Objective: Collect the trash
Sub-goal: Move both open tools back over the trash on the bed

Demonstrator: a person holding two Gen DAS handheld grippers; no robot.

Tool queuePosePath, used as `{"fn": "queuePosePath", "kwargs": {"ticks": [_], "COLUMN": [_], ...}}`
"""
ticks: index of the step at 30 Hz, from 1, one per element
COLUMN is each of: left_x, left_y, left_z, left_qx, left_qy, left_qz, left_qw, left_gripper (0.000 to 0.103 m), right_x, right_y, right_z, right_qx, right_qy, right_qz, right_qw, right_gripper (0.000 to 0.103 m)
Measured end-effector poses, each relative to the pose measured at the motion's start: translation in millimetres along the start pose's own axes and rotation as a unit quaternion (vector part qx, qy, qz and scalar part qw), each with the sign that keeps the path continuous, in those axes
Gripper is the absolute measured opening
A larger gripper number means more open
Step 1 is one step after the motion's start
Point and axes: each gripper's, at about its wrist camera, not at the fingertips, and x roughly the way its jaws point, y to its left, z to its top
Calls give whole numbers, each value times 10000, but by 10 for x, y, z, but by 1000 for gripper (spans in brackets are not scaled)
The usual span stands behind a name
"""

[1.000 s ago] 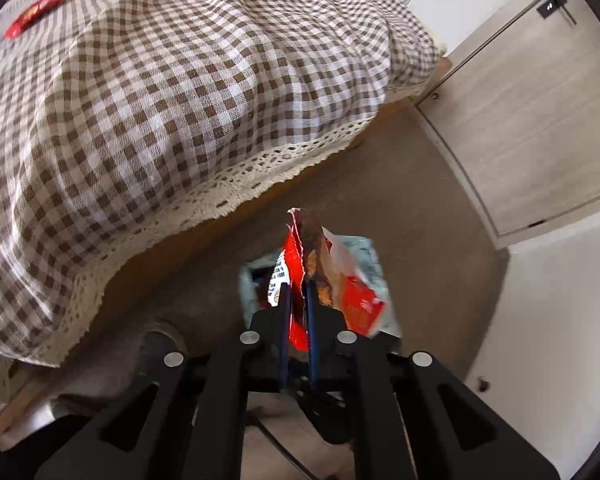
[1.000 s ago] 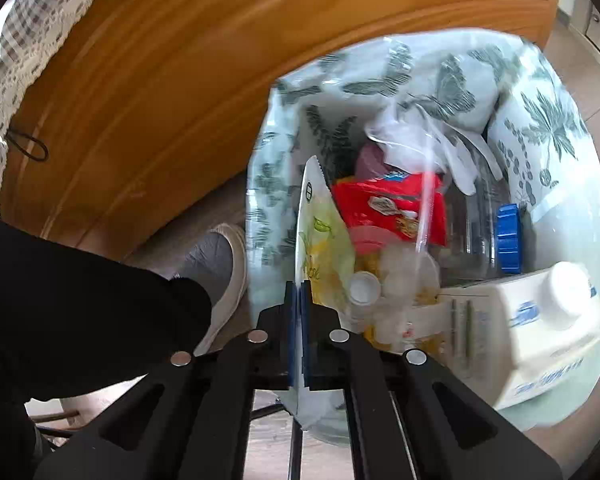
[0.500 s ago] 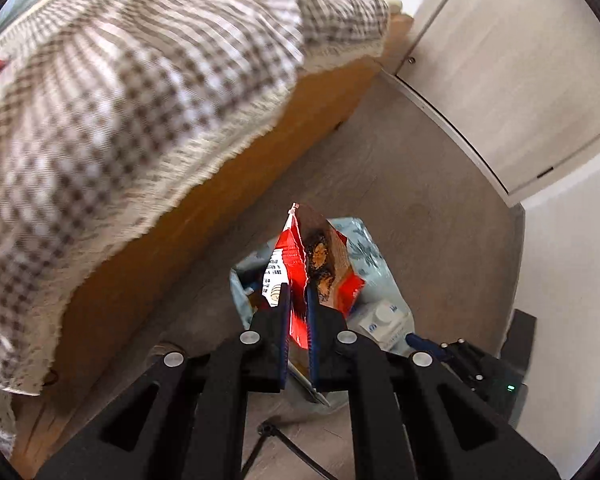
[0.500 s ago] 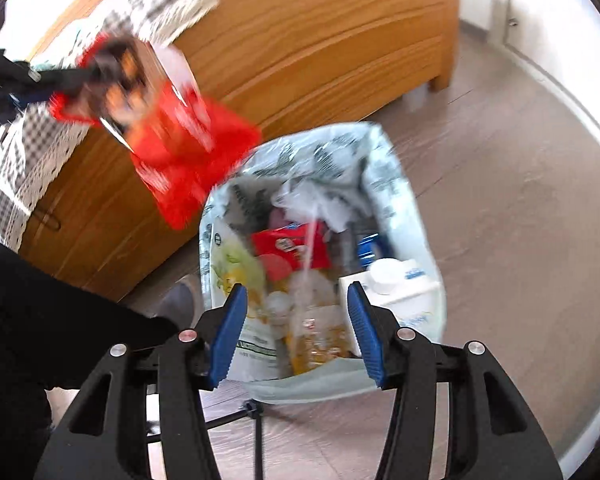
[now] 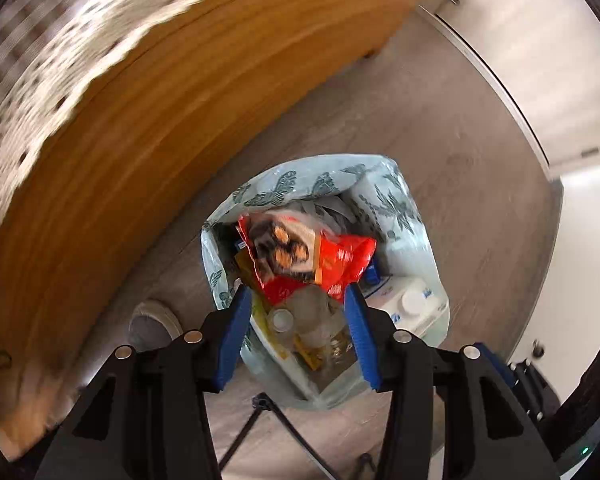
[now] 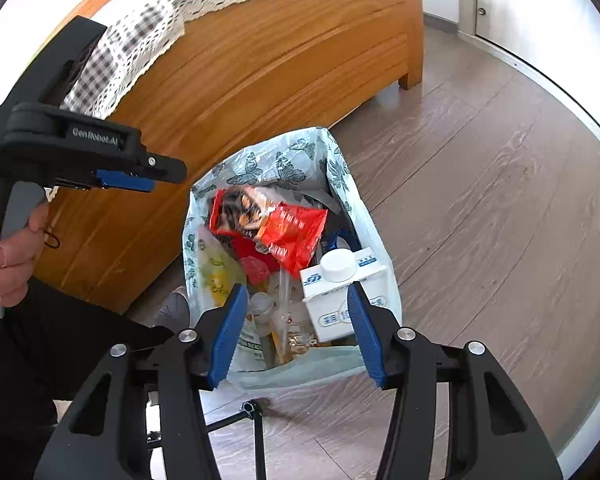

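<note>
A butterfly-print trash bag (image 5: 316,184) (image 6: 276,164) stands open on the floor beside the wooden bed. A red snack wrapper (image 5: 308,256) (image 6: 276,228) lies on top of the trash inside it, free of any gripper. Below it are a white milk carton (image 6: 340,288) (image 5: 404,300), a clear bottle (image 5: 312,320) and a yellow packet (image 6: 216,276). My left gripper (image 5: 298,332) is open and empty above the bag; it also shows in the right wrist view (image 6: 140,180). My right gripper (image 6: 298,332) is open and empty above the bag's near side.
The wooden bed frame (image 6: 260,60) with a checked, lace-edged cloth (image 6: 148,20) runs along the left. A grey shoe (image 5: 152,324) is on the wood floor (image 6: 480,200) next to the bag. White cabinet doors (image 5: 520,40) stand at the right. A black stand leg (image 6: 256,420) lies below.
My left gripper swung over the bag, opened and let the red wrapper drop into it. My right gripper, shut one second ago, opened and pulled back from the bag.
</note>
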Motion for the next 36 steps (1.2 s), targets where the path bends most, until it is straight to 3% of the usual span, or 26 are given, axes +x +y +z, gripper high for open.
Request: {"fn": "queuePosePath", "kwargs": {"ticks": [10,15,19,23,25,27,33,36], "left_x": [-298,-771,-1316,-2016,-2345,-2601,-2959,-3047], "left_y": [3,83,412,982,1356,1772,2998,3589], "left_z": [-283,-378,-444,-426,-405,-375,-286,-183], "left_qx": [40,74,-30,-236,-423,-651,-1193,-1235], "left_qy": [-488,-1290,-1872,-2602,-3047,-3349,-3676,-3670], "left_qz": [-160,-458,-769,-804,-620,-308,586,895], "left_qw": [9987,9906,9793,9619,9495,9395,9205,9177], "left_gripper": [47,47,47,47,62,66,66,66], "right_x": [-200,-387,-585,-802,-891,-942,-901,-754], "right_y": [193,351,640,1081,1425,1825,2922,3327], "right_z": [150,352,587,897,1061,1202,1453,1565], "right_qx": [-208,-439,-909,-1229,-1416,-1638,-2191,-2298], "right_qy": [-214,-298,-468,-854,-1111,-1372,-1995,-2023], "right_qz": [-136,-501,-816,-815,-647,-412,289,580], "right_qw": [9995,9973,9914,9854,9815,9760,9546,9502], "right_gripper": [51,51,51,51,51,51,53,53]}}
